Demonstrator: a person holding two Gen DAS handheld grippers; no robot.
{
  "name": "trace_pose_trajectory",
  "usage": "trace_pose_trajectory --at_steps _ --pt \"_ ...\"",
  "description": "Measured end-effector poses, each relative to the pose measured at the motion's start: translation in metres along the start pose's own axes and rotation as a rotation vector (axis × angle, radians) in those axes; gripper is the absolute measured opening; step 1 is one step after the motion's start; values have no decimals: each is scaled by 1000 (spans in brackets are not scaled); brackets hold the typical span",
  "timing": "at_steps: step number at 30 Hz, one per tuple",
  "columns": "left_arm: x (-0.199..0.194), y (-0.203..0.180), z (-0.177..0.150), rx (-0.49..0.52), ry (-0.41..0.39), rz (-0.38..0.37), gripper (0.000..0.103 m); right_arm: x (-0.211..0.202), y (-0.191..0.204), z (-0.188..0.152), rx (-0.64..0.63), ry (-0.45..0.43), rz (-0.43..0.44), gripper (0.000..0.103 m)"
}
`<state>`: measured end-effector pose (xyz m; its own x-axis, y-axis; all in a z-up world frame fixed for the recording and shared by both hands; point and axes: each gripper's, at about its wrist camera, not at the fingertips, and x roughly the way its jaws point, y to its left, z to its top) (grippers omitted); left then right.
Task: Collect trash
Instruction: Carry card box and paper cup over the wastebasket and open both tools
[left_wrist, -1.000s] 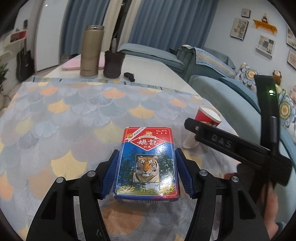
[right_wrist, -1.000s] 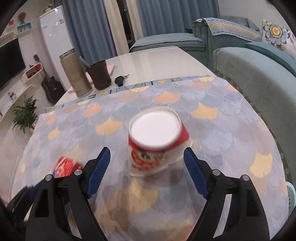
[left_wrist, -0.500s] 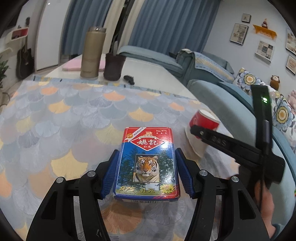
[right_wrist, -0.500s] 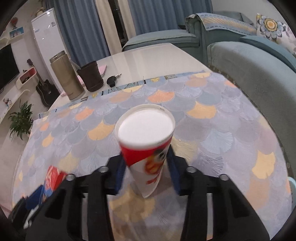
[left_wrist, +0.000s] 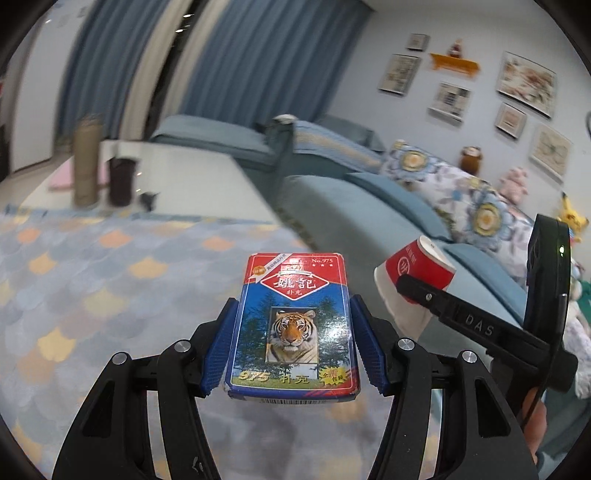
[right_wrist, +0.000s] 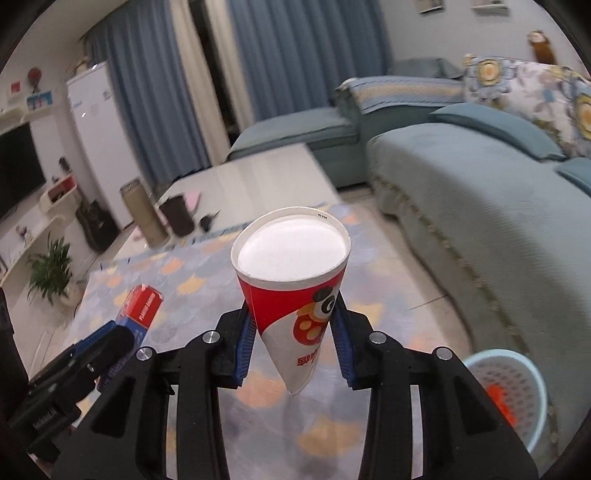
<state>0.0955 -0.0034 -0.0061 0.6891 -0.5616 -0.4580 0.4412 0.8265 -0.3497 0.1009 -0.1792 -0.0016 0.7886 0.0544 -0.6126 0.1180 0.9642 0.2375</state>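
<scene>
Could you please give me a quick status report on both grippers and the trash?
Left gripper shut on card box. Right gripper jaws just closed, crushing paper cup. Waste basket lower right, path looks clear.

card box: blue and red, tiger picture
paper cup: red and white, cartoon face
tablecloth: grey-blue scales, orange and yellow
basket: pale blue

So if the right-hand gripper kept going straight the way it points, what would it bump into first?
Probably the patterned tablecloth beyond the paper cup pinched in the right gripper; nothing else seems to lie in that line, though depth is unclear.
</scene>
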Motion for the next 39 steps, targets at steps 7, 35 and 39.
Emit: trace_pose_trajectory --at_steps 7,35,39 --pt "4 -98 8 102 15 -89 58 -81 -73 8 78 -87 -78 34" --pt "135 -190 -94 146 402 -229 62 -60 -297 -128 510 239 -257 45" --pt "128 -188 -91 148 385 -232 62 -64 -295 -127 507 226 -253 45"
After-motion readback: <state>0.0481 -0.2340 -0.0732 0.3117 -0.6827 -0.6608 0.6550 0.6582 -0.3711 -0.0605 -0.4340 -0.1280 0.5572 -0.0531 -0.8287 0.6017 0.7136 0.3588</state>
